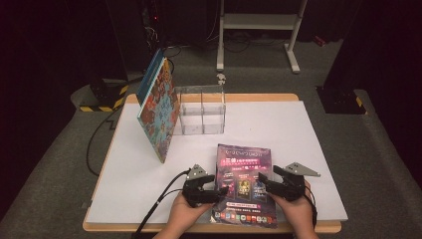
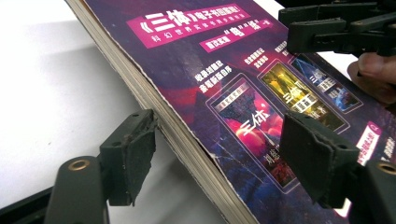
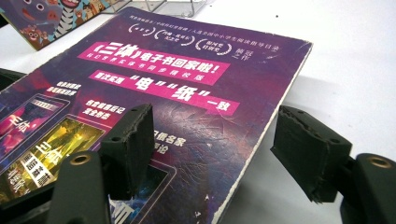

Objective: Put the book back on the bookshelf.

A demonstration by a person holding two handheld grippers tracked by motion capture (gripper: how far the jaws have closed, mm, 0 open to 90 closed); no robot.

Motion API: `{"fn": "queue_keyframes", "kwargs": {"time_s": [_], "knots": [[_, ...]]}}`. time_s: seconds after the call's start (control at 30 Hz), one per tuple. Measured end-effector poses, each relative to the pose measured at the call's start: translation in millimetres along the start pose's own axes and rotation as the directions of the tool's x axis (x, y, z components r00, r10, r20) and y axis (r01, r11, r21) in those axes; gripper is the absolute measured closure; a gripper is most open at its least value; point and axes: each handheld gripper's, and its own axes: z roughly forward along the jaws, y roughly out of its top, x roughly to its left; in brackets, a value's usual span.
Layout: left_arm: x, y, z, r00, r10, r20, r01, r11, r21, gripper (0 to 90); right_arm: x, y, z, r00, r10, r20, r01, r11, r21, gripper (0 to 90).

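High view: both tools — left tool (image 1: 222,190), right tool (image 1: 263,182) — gape around the purple book (image 1: 246,172), gripping nothing; uneven closing could skew it.

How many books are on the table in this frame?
2. A purple book lies flat at the near edge, between the left hand-held gripper and the right hand-held gripper. A colourful book leans tilted against the clear acrylic organizer, far left.
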Motion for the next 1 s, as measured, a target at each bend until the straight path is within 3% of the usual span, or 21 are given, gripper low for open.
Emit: {"fn": "queue_keyframes", "kwargs": {"time_s": [0.1, 0.2, 0.47, 0.53, 0.7, 0.9, 1.0], "knots": [[5.7, 0.8, 5.7, 0.9992, -0.04, -0.001, 0.04, 0.9992, -0.007, 14.7, 0.3, -0.5, 0.4, 0.9999, 0.008, -0.007, -0.008, 1.0, 0.007, 24.5], [11.7, 3.6, 13.8, 0.9959, -0.088, 0.02, 0.089, 0.996, -0.006, 10.9, -0.7, -0.7, 2.1, 0.9991, 0.036, -0.023, -0.035, 0.999, 0.023, 20.8], [18.2, 11.1, 33.3, 0.9825, -0.162, 0.092, 0.16, 0.9866, 0.032, 7.6, -5.4, -2.1, 7.5, 0.9896, 0.108, -0.095, -0.102, 0.992, 0.07, 16.0], [17.0, 11.9, 32.9, 0.9845, -0.144, 0.099, 0.143, 0.9895, 0.017, 14.1, -5.1, -2.5, 8.9, 0.985, 0.128, -0.116, -0.118, 0.989, 0.083, 16.0], [14.6, 14.5, 32.4, 0.986, -0.135, 0.098, 0.133, 0.9909, 0.022, 19.2, -3.2, -2.5, 12.1, 0.9734, 0.154, -0.17, -0.134, 0.983, 0.123, 16.8], [17.9, 19.7, 23.7, 0.9864, -0.137, 0.091, 0.135, 0.9905, 0.024, 40.0, -2.2, 2.3, 5.9, 0.9824, 0.113, -0.149, -0.095, 0.988, 0.122, 28.5], [18.9, 20.6, 21.6, 0.987, -0.135, 0.088, 0.133, 0.9908, 0.026, 43.6, -2.2, 5.3, -0.7, 0.9878, 0.088, -0.128, -0.076, 0.992, 0.098, 43.8]]}}
